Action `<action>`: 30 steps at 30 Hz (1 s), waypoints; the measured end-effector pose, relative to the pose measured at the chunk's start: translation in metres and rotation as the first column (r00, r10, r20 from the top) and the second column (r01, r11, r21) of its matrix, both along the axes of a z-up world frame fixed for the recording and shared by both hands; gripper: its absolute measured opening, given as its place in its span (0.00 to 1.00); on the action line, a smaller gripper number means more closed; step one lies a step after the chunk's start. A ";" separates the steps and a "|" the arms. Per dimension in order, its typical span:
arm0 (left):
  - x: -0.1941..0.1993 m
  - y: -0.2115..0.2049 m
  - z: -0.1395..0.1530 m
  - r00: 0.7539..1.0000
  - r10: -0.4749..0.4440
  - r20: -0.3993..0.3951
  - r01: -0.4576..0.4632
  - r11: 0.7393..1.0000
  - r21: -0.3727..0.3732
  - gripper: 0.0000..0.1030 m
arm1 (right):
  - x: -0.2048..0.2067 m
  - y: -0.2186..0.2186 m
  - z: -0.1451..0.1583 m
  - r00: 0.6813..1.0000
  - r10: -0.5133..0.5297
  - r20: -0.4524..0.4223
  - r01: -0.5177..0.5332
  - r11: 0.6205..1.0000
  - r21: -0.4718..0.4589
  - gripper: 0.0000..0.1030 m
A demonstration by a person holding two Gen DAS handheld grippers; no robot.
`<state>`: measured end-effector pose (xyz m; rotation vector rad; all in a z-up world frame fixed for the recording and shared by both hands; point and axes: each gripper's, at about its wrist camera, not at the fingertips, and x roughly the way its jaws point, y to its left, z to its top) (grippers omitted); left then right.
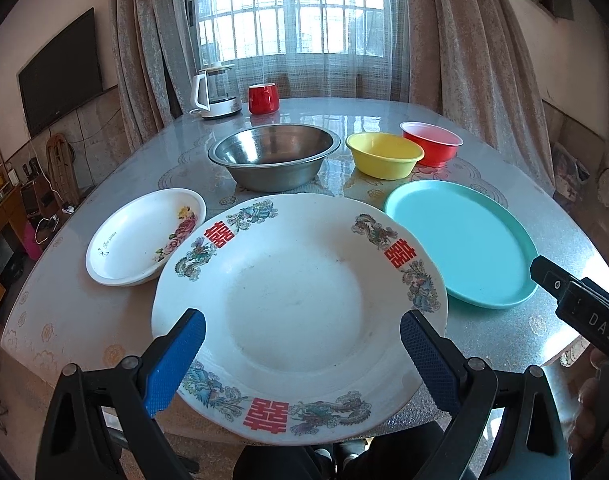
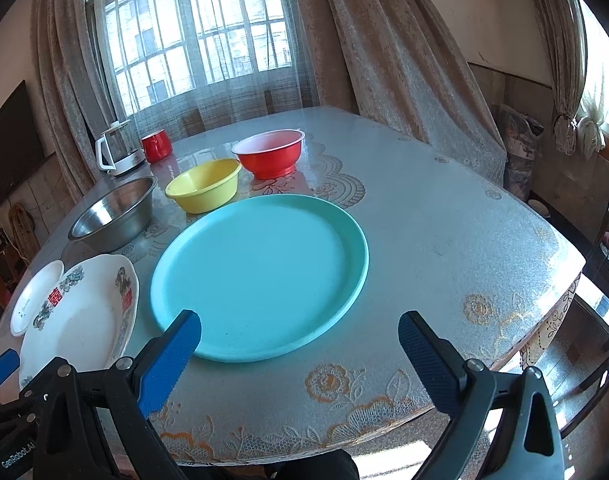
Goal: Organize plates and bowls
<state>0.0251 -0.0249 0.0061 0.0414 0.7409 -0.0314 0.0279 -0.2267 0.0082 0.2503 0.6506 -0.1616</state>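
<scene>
A large white plate [image 1: 296, 300] with red characters and dragon patterns lies at the table's near edge. My left gripper [image 1: 302, 340] hovers open over its near half, touching nothing. To its left sits a small white flowered plate [image 1: 140, 236]; to its right lies a turquoise plate [image 1: 460, 240]. Behind stand a steel bowl [image 1: 274, 156], a yellow bowl [image 1: 384, 154] and a red bowl [image 1: 432, 142]. In the right wrist view my right gripper [image 2: 300, 340] is open above the near rim of the turquoise plate [image 2: 260, 272], with the patterned plate [image 2: 84, 316] at left.
A glass kettle [image 1: 216, 92] and a red mug [image 1: 263, 98] stand at the table's [image 2: 444, 240] far side by the curtained window. The right half of the table is bare patterned cloth. A TV hangs on the left wall.
</scene>
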 end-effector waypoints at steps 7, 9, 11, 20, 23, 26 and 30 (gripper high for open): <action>0.029 -0.026 0.020 0.980 -0.200 0.013 0.199 0.978 0.057 0.83 | 0.015 -0.038 -0.005 1.000 -0.004 -0.031 0.007 0.996 0.090 0.78; 0.043 -0.037 0.022 0.965 -0.263 -0.018 0.264 0.963 0.054 0.73 | 0.022 -0.042 -0.009 0.999 0.012 -0.050 -0.006 0.994 0.111 0.71; 0.060 -0.048 0.021 0.949 -0.311 -0.060 0.313 0.949 0.045 0.64 | 0.029 -0.044 -0.014 0.997 0.035 -0.070 -0.026 0.992 0.124 0.59; 0.129 -0.085 0.005 0.923 -0.328 -0.202 0.340 0.940 0.026 0.38 | 0.053 -0.048 -0.027 0.989 0.084 -0.119 -0.069 0.989 0.128 0.36; 0.140 -0.094 0.002 0.917 -0.329 -0.226 0.345 0.938 0.033 0.37 | 0.057 -0.051 -0.027 0.988 0.097 -0.121 -0.082 0.989 0.120 0.32; 0.142 -0.104 0.003 0.910 -0.353 -0.220 0.370 0.928 0.044 0.36 | 0.059 -0.055 -0.027 0.987 0.110 -0.119 -0.094 0.987 0.133 0.31; 0.151 -0.114 -0.002 0.899 -0.368 -0.236 0.389 0.920 0.051 0.36 | 0.062 -0.058 -0.028 0.985 0.123 -0.120 -0.106 0.985 0.138 0.30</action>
